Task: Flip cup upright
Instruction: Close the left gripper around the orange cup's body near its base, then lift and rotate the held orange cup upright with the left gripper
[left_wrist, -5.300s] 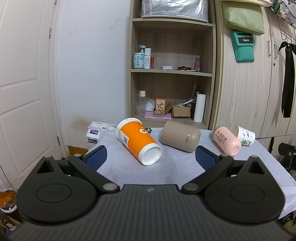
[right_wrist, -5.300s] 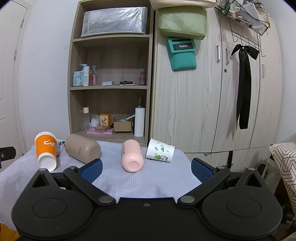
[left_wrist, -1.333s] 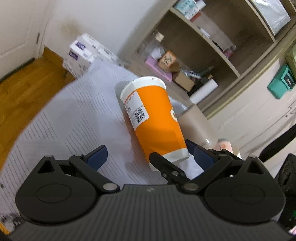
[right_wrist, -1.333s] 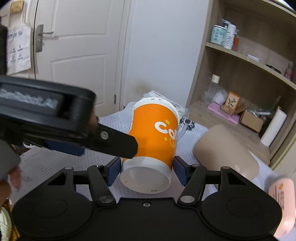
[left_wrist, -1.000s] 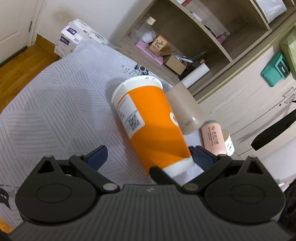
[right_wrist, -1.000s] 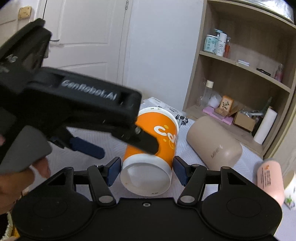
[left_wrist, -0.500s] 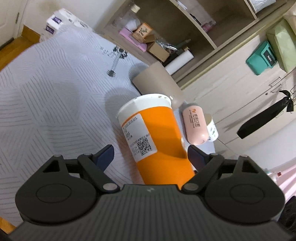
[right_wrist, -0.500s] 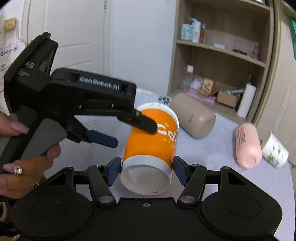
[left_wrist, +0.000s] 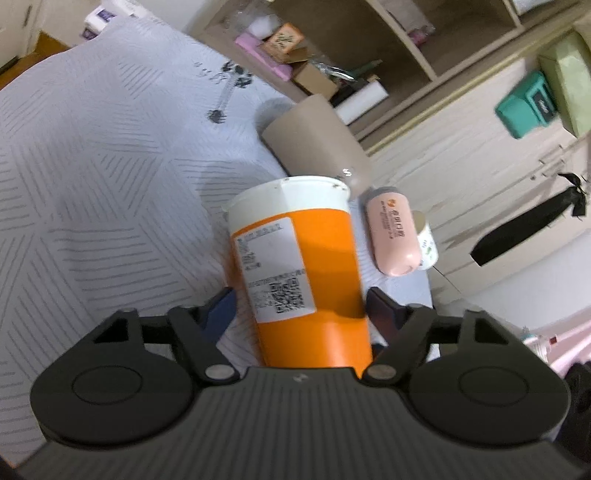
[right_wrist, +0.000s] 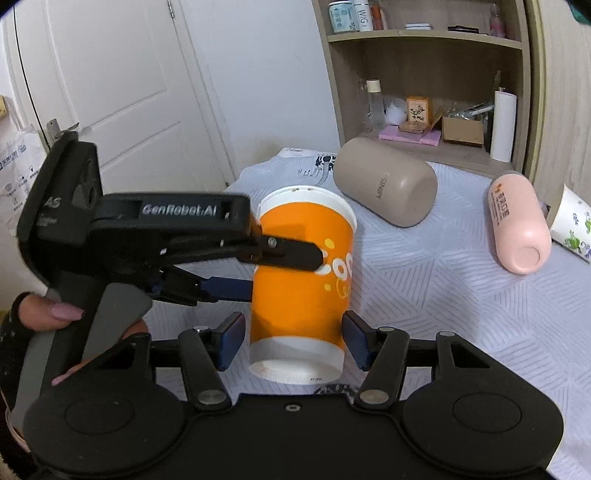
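The orange paper cup (left_wrist: 299, 273) with a white lid stands nearly upright on the grey-striped tablecloth (left_wrist: 92, 177), lid end up. My left gripper (left_wrist: 301, 310) is shut on its orange body; in the right wrist view the left gripper (right_wrist: 280, 269) reaches in from the left and clamps the cup (right_wrist: 306, 288) at mid-height. My right gripper (right_wrist: 293, 341) sits around the cup's white bottom band, with a small gap on each side, so it is open.
A beige tumbler (right_wrist: 386, 186), a pink bottle (right_wrist: 517, 225) and a floral paper cup (right_wrist: 572, 225) lie on their sides further back on the table. A wooden shelf unit (right_wrist: 424, 74) stands behind. A white door (right_wrist: 110, 92) is to the left.
The left gripper has closed on the orange cup. The right gripper's jaws have opened off the cup's base. The cup has tipped up to nearly upright.
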